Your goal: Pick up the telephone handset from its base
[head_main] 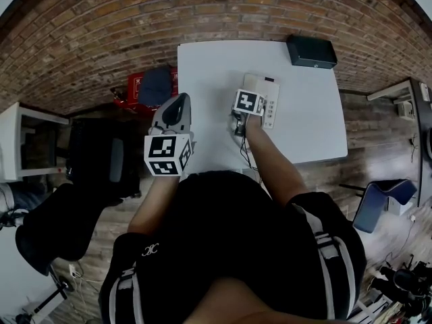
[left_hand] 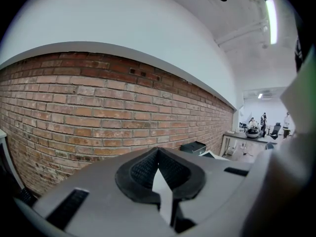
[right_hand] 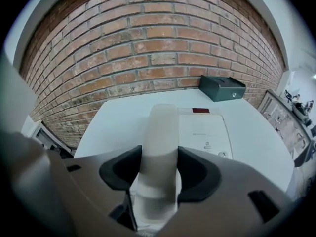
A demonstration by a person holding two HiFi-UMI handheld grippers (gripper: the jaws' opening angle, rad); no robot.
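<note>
The white telephone handset (right_hand: 160,132) lies along the left side of its white base (right_hand: 205,132) on the white table (right_hand: 118,122). My right gripper (right_hand: 159,174) points steeply down over it, jaws open wide. The handset runs between the two black pads, close to both. In the head view the right gripper (head_main: 239,121) covers the handset at the left edge of the base (head_main: 263,96). My left gripper (head_main: 177,101) hovers level by the table's left edge with nothing in it. In the left gripper view its jaws (left_hand: 159,169) are shut and face the brick wall.
A black box (head_main: 311,51) sits at the table's far right corner, also seen as the black box (right_hand: 222,88) behind the base. A cord (head_main: 246,155) trails toward the near edge. A red object (head_main: 138,86) and a black chair (head_main: 101,157) stand left of the table.
</note>
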